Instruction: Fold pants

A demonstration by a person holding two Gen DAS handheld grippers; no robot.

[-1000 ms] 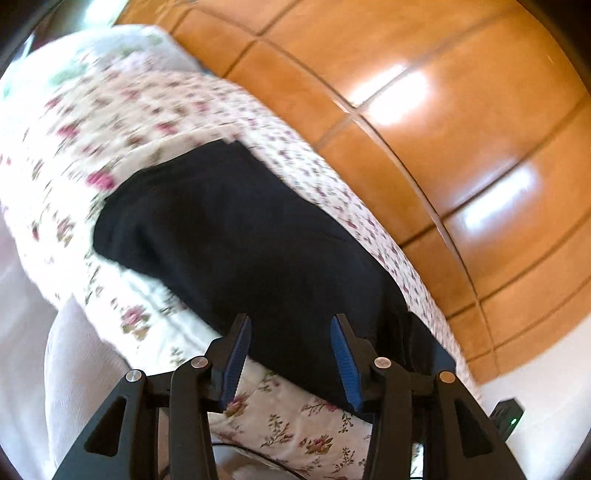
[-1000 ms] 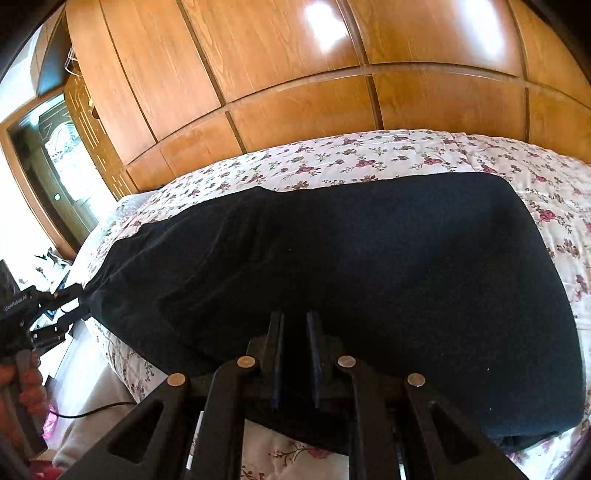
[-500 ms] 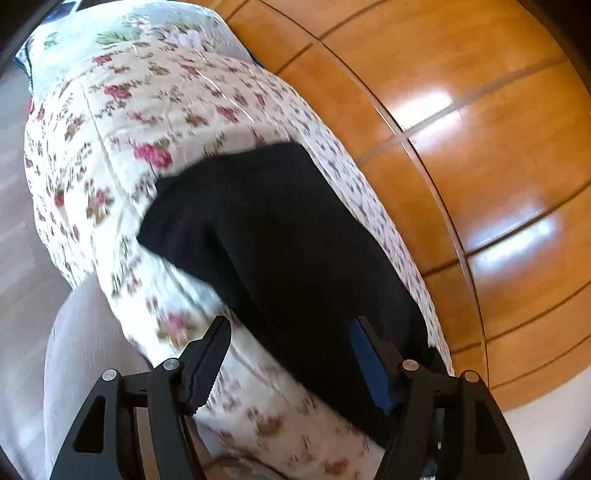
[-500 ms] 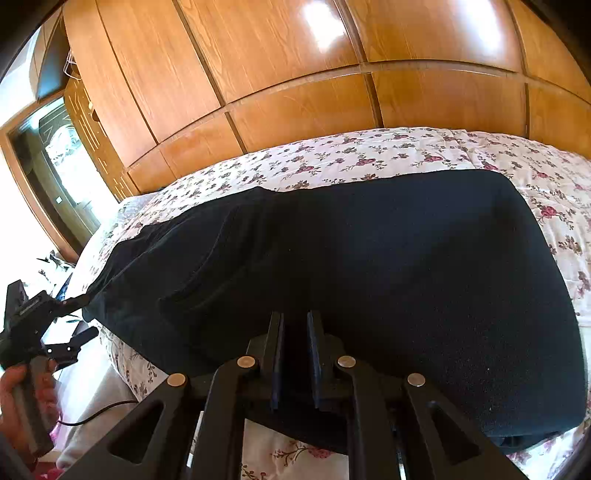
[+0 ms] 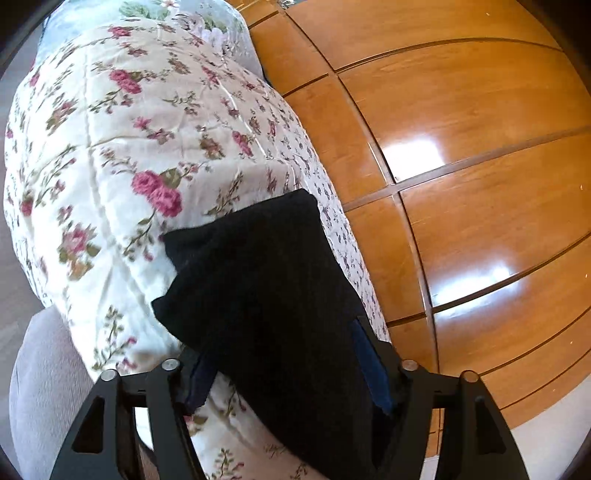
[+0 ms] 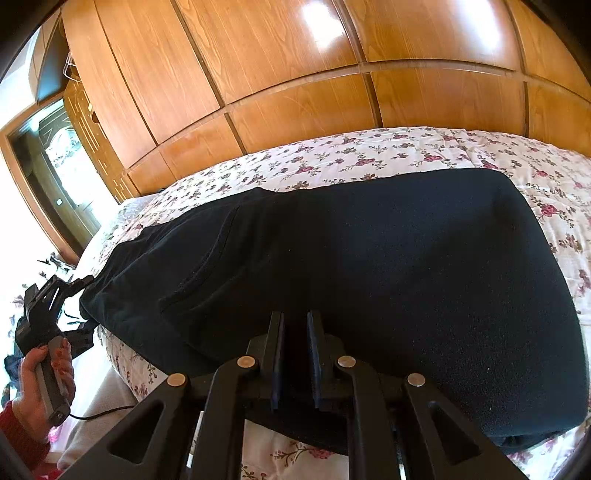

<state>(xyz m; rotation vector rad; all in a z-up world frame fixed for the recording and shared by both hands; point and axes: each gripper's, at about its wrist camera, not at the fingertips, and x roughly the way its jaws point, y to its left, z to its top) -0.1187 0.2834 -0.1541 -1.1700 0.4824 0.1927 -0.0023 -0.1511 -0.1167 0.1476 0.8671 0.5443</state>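
Note:
The black pants (image 6: 369,266) lie lengthwise along the near side of a floral bedspread (image 6: 369,155), folded leg on leg. My right gripper (image 6: 295,354) is shut on the near edge of the pants at their middle. My left gripper (image 5: 280,350) is wide open, its fingers (image 5: 201,380) straddling the narrow end of the pants (image 5: 266,280) without closing on it. It also shows in the right wrist view (image 6: 74,295), held in a hand at the pants' left end.
A glossy wooden wardrobe wall (image 6: 295,74) runs along the far side of the bed. A pillow (image 5: 177,14) lies at the far end of the bedspread (image 5: 110,140). A doorway (image 6: 48,166) stands at the left. A grey valance (image 5: 40,387) hangs below the bed's edge.
My left gripper has opened wider and moved forward around the end of the pants. My right gripper has stayed shut on the near edge.

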